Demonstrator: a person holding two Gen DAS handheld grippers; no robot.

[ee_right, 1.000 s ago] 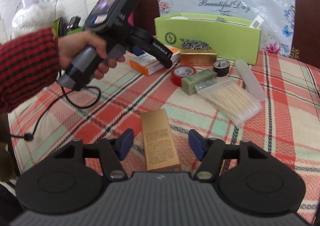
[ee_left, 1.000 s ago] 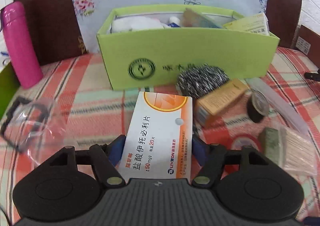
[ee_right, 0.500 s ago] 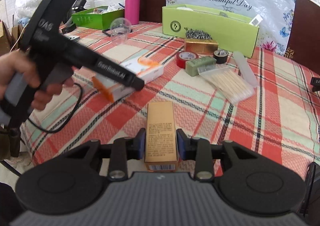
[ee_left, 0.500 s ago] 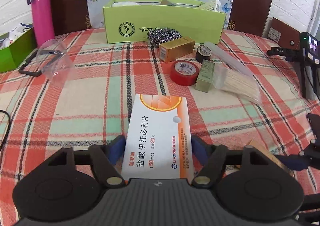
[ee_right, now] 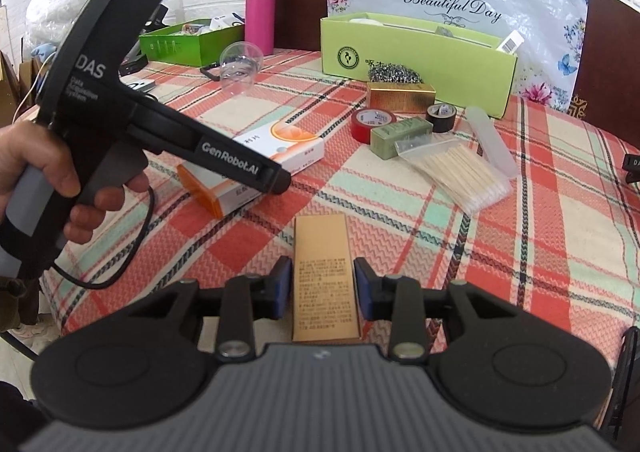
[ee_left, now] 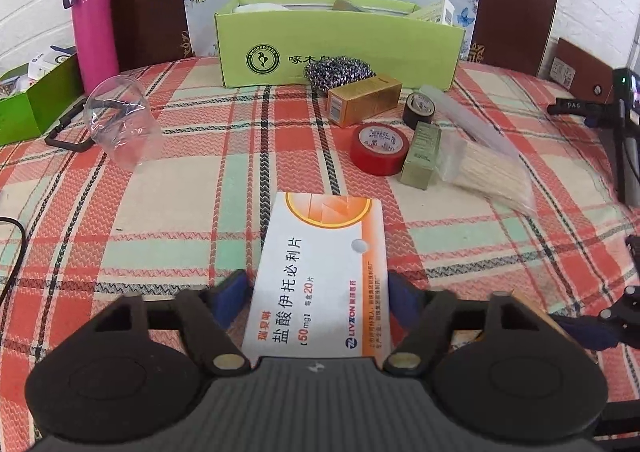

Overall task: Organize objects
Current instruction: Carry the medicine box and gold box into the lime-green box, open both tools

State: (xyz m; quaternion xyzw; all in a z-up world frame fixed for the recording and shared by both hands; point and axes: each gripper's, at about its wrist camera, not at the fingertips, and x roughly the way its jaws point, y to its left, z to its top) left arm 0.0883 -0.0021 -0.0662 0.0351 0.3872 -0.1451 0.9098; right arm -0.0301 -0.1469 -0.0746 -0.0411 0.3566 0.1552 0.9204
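Note:
A white and orange medicine box [ee_left: 320, 272] rests low over the plaid tablecloth between the blue pads of my left gripper [ee_left: 320, 300]. Its jaws are closing and the pads press the box's long sides. From the right wrist view the same medicine box [ee_right: 288, 143] sits under the left gripper's black finger [ee_right: 240, 163], which a hand holds. My right gripper [ee_right: 323, 288] is shut on a slim gold box [ee_right: 325, 276] lying lengthwise on the cloth. The lime green organiser box [ee_left: 340, 47] stands at the far side of the table with several items in it.
In front of the organiser lie a steel scourer [ee_left: 340, 69], a second gold box [ee_left: 364, 97], black tape [ee_left: 418, 111], red tape [ee_left: 378, 147], an olive box [ee_left: 422, 155] and a bag of cotton swabs [ee_left: 492, 171]. A clear cup [ee_left: 124, 123], pink bottle [ee_left: 94, 23] and green tray [ee_left: 36, 103] are at the left.
My left gripper drew back from the organiser toward the table's near side with the medicine box. My right gripper's jaws came in from wide open onto the gold box.

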